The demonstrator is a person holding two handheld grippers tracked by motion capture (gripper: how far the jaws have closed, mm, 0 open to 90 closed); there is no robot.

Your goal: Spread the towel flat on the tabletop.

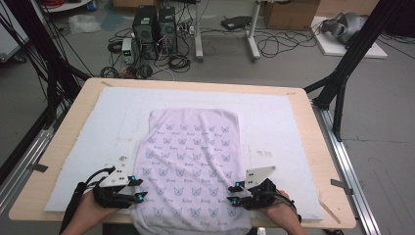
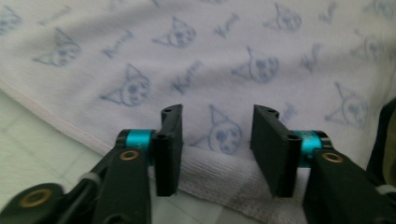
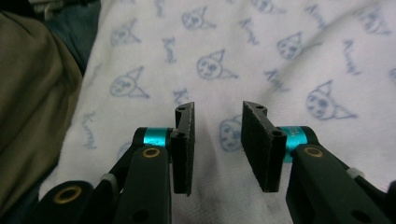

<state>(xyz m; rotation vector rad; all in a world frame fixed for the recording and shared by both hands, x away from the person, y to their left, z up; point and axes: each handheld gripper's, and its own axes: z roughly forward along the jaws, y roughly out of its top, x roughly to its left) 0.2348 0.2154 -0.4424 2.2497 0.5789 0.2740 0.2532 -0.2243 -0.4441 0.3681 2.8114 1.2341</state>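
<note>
A white towel (image 1: 193,161) printed with blue cat faces lies flat on a white mat, its near end hanging over the table's front edge. My left gripper (image 1: 139,188) sits at the towel's left hem near the front, pointing inward. In the left gripper view its jaws stand apart (image 2: 217,140) over the hem of the towel (image 2: 233,56), with no cloth pinched. My right gripper (image 1: 234,193) is at the towel's right side, also pointing inward. Its jaws (image 3: 217,140) are open just above the printed cloth (image 3: 261,56).
The white mat (image 1: 107,127) covers most of the wooden table (image 1: 63,147). Black frame posts (image 1: 342,73) stand at both far corners. Computers (image 1: 154,29), cables and a cardboard box sit on the floor beyond. The person's olive clothing (image 3: 32,93) lies close to the right gripper.
</note>
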